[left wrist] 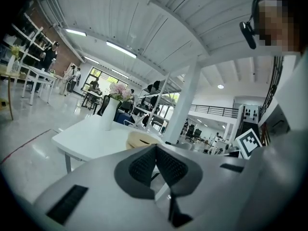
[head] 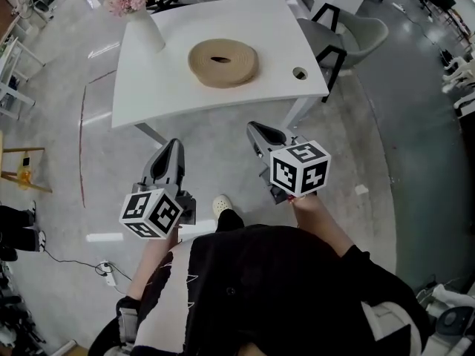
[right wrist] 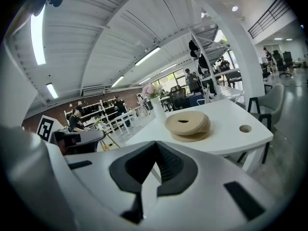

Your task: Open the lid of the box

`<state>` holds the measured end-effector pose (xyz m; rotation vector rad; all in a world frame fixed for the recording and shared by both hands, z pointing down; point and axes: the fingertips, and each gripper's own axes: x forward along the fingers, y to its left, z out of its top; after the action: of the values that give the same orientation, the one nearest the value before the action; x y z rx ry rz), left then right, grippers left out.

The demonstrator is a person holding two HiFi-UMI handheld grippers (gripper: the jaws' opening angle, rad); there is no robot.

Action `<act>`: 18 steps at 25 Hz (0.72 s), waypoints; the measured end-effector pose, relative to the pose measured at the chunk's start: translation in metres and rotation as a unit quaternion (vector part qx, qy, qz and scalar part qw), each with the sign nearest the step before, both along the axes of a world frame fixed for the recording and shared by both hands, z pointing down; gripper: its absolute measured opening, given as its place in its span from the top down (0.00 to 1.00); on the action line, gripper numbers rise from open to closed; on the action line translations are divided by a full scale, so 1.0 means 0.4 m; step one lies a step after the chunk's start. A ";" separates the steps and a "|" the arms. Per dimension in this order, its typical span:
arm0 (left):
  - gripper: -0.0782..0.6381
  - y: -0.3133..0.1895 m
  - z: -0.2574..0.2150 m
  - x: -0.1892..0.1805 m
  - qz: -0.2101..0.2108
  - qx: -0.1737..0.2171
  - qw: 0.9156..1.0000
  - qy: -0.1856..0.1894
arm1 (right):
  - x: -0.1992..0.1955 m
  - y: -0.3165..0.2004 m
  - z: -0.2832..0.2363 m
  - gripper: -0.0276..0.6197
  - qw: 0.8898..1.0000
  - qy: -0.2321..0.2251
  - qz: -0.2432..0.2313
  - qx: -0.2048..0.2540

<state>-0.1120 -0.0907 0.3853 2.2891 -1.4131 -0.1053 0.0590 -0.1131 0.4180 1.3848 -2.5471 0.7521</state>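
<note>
Hanging well short of the round box (head: 223, 61) and vase (head: 145, 30) on the table (head: 171, 91), left gripper (head: 174, 144) and right gripper (head: 253, 127) clamped together, empty.

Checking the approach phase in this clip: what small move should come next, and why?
Probably carry both tools forward to the table. The box sits there with its lid on, while the left tool and right tool hang over the floor short of the table's edge, both shut and empty. Opening one on the way would likely help.
</note>
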 end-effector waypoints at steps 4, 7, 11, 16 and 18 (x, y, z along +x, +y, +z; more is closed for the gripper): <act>0.88 -0.063 0.010 -0.022 0.002 -0.005 1.000 -0.001 | -0.014 -0.066 0.005 0.95 1.000 -0.001 0.006 -0.001; 0.88 -0.108 0.012 -0.036 0.005 -0.006 1.000 0.000 | -0.024 -0.109 0.003 0.95 1.000 0.000 0.010 0.000; 0.88 -0.161 0.013 -0.049 0.009 -0.005 1.000 -0.003 | -0.032 -0.162 0.005 0.95 1.000 -0.004 0.019 0.000; 0.88 -0.202 0.029 -0.074 0.008 -0.012 1.000 -0.003 | -0.040 -0.209 0.025 0.95 1.000 -0.006 0.028 -0.009; 0.88 -0.213 0.042 -0.085 0.005 -0.018 1.000 -0.002 | -0.041 -0.224 0.039 0.95 0.999 -0.006 0.032 -0.016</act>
<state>-0.1459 -0.1760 0.4022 2.2678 -1.3948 -0.0715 0.0425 -0.2025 0.4335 1.4616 -2.4999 0.8089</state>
